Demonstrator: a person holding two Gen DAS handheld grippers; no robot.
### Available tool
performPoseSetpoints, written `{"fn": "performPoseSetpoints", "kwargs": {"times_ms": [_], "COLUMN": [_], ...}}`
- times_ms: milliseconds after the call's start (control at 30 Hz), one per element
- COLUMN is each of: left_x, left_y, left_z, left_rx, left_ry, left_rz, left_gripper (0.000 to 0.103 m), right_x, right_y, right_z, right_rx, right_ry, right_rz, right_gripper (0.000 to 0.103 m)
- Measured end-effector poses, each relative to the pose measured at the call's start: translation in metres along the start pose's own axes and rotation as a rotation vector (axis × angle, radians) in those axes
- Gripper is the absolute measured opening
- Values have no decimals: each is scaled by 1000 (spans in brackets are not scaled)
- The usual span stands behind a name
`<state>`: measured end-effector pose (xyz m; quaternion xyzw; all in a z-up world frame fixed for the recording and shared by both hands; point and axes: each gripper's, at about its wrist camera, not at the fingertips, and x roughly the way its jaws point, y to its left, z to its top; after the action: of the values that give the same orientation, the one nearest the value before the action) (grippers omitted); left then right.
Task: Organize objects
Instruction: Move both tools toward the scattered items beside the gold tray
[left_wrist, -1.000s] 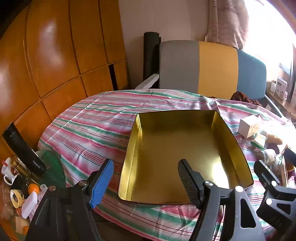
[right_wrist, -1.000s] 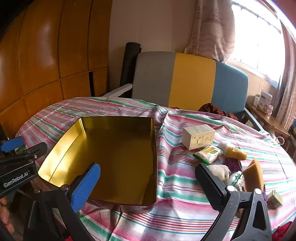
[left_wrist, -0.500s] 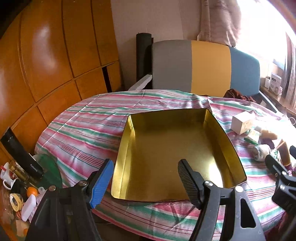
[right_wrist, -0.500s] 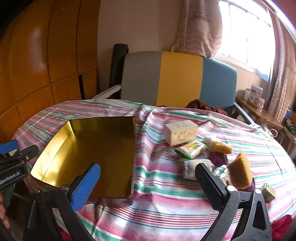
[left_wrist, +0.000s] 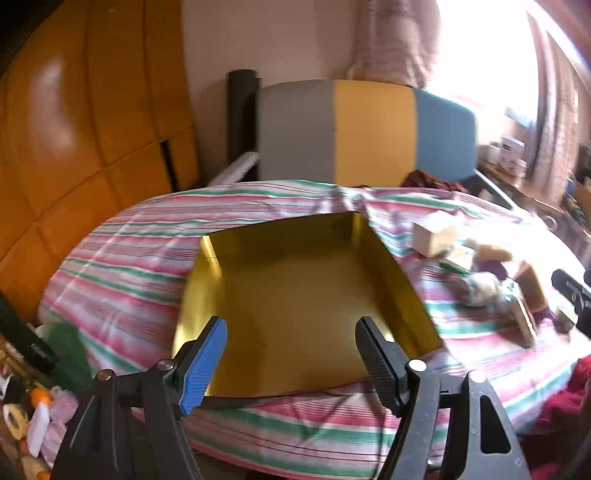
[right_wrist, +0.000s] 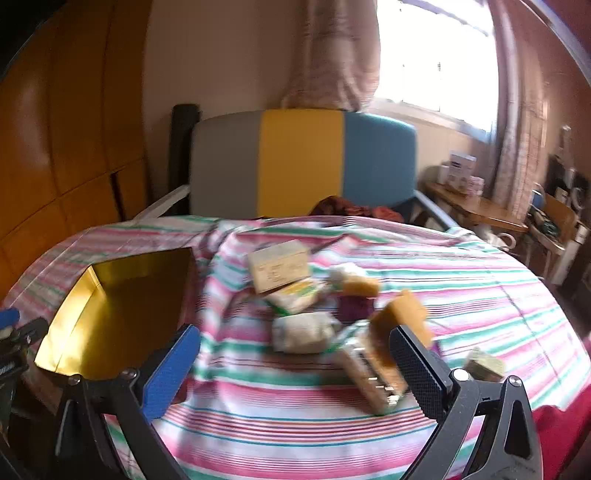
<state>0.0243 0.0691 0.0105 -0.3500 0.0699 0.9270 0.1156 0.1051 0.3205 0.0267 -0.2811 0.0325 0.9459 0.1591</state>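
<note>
Both tongs, left tongs (left_wrist: 291, 354) and right tongs (right_wrist: 295, 363), gape empty; blurred clutter (right_wrist: 325, 314) (labels unreadable) beside gold tray (left_wrist: 295, 295).

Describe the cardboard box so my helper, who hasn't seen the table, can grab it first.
On the striped tablecloth, look right of the gold tin to the pile of small items. The box sits at the pile's far edge, nearest the tin's far corner. It is the only pale, squared carton with printed text; its neighbours are soft packets and sponges.
</note>
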Motion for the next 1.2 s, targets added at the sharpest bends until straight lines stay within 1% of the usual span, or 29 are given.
{"fn": "performPoseSetpoints", "kwargs": {"times_ms": [133, 233, 267, 367, 467, 533, 600, 633, 700, 800, 900, 967, 1067, 1200], "left_x": [5, 12, 16, 29, 41, 52, 61, 66, 77, 92, 108, 121, 140, 169], "left_y": [-21, -39, -46, -66, -88, -106, -121, -128, -139, -162, -180, -192, -207, -217], "left_z": [0, 3, 4, 10, 11, 12, 12, 13, 14, 21, 30, 36, 42, 51], "left_rx": [46, 75, 81, 110, 136, 170, 192, 194, 178, 176, 178, 155, 119, 17], "left_ry": [17, 36, 49, 91, 133, 170, 201, 230, 279, 312, 334, 369, 408, 470], "left_rz": [-84, -158, -191, -252, -321, -356, -390, -420, -464, -504, -521, -543, -550, -568], "left_gripper": [73, 73, 73, 73, 73, 73, 74, 75, 81, 83, 84, 86, 86, 86], "right_x": [-8, -9, -9, -9, -10, -7, -5, -2, 5, 13, 12, 13, 12, 14], "right_y": [-33, -68, -76, -109, -136, -153, -167, -174, -184, -195, -196, -192, -185, -184], "right_z": [3, 4, 4, 4, 3, 0, -3, -7, -13, -22, -22, -22, -21, -21], "right_rx": [37, 102, 119, 179, 234, 267, 297, 318, 352, 417, 428, 408, 383, 386], "right_ry": [-6, 3, 8, 19, 24, 34, 42, 46, 62, 74, 45, 46, 33, 31], "right_rz": [-52, -84, -93, -142, -165, -164, -147, -135, -111, -61, -13, 23, 41, 60], "right_gripper": [103, 103, 103, 103, 103, 103, 103, 103, 103, 103, 103, 103, 103, 103]}}
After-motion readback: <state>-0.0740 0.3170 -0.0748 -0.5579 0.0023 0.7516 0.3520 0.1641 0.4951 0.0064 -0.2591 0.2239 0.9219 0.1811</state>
